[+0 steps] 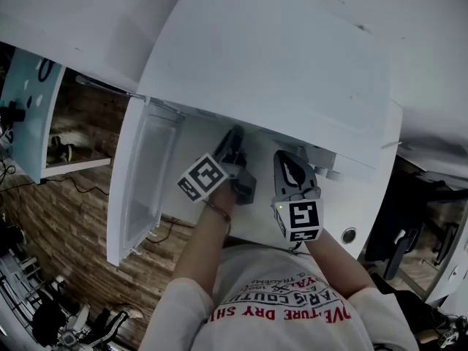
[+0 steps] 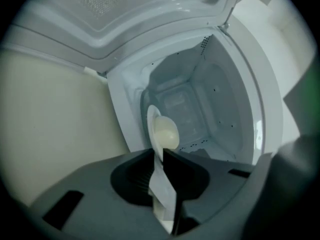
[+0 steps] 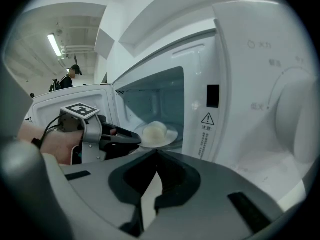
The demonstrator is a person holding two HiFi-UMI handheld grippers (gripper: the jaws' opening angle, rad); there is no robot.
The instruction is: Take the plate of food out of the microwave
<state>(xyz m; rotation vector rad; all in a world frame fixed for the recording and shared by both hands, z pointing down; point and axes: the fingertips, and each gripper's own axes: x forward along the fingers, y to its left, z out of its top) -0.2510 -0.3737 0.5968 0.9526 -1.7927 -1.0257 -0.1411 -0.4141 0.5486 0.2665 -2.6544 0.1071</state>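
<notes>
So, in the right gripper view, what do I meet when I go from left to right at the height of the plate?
hand → left gripper, closed on the plate's rim → plate of food at the microwave's opening → warning sticker → dial

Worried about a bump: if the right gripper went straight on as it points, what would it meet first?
Probably the plate, whose near rim lies just beyond the shut tips of the right gripper; the left gripper grips its rim. Depth is unclear.
</notes>
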